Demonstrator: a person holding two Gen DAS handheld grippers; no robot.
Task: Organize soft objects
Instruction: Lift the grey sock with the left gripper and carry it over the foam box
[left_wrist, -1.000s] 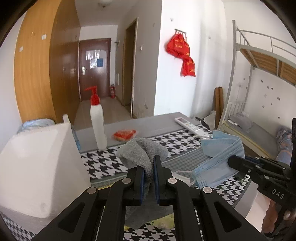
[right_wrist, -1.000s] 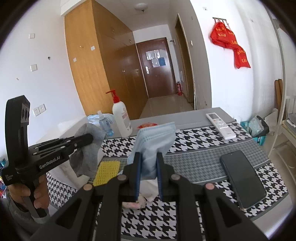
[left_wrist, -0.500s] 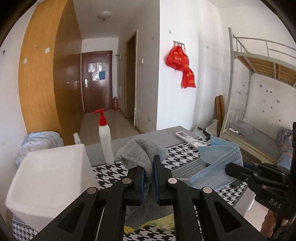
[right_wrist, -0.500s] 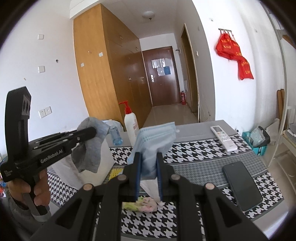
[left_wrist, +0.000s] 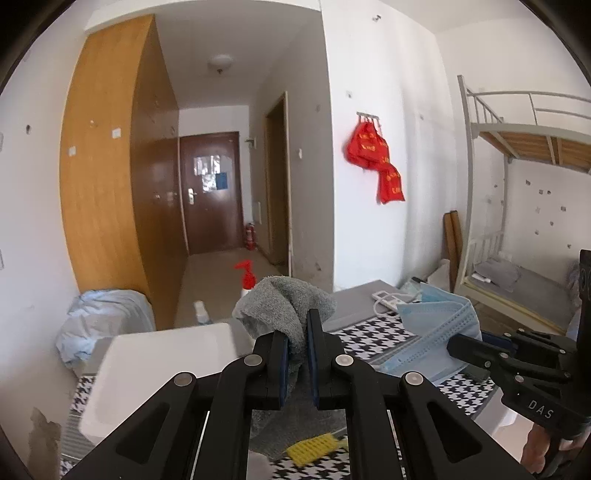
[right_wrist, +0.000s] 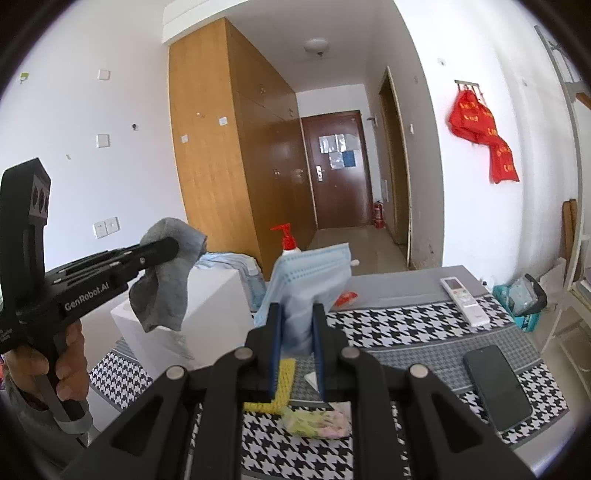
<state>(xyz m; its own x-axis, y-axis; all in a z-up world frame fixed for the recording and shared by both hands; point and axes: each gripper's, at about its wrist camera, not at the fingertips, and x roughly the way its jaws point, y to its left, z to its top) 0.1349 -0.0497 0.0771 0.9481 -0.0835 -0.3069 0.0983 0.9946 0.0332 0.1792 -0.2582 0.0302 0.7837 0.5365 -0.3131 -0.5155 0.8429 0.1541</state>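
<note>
Left gripper (left_wrist: 297, 334): clamped tight on grey sock (left_wrist: 286, 306), which hangs free above white foam box (right_wrist: 207, 295) at the left edge of the desk.
Right gripper (right_wrist: 297, 328): closed on folded blue face mask (right_wrist: 310, 280), held in the air over the middle of the desk.
Step in hand: both soft things look on the way to the box; I judge it best to bring each one fully over the opening before the jaws part, sock first, so the two grippers do not cross.
Desk (right_wrist: 406, 284): houndstooth cloth (right_wrist: 399, 321); yellow sponge (right_wrist: 282, 384) and pastel bundle (right_wrist: 317, 422) near the front edge, remote (right_wrist: 463, 301) and black phone (right_wrist: 496, 386) toward the right edge.
Room: wooden wardrobe (right_wrist: 221, 147), brown door (right_wrist: 340, 170), red bags (right_wrist: 484, 136) on the wall.
</note>
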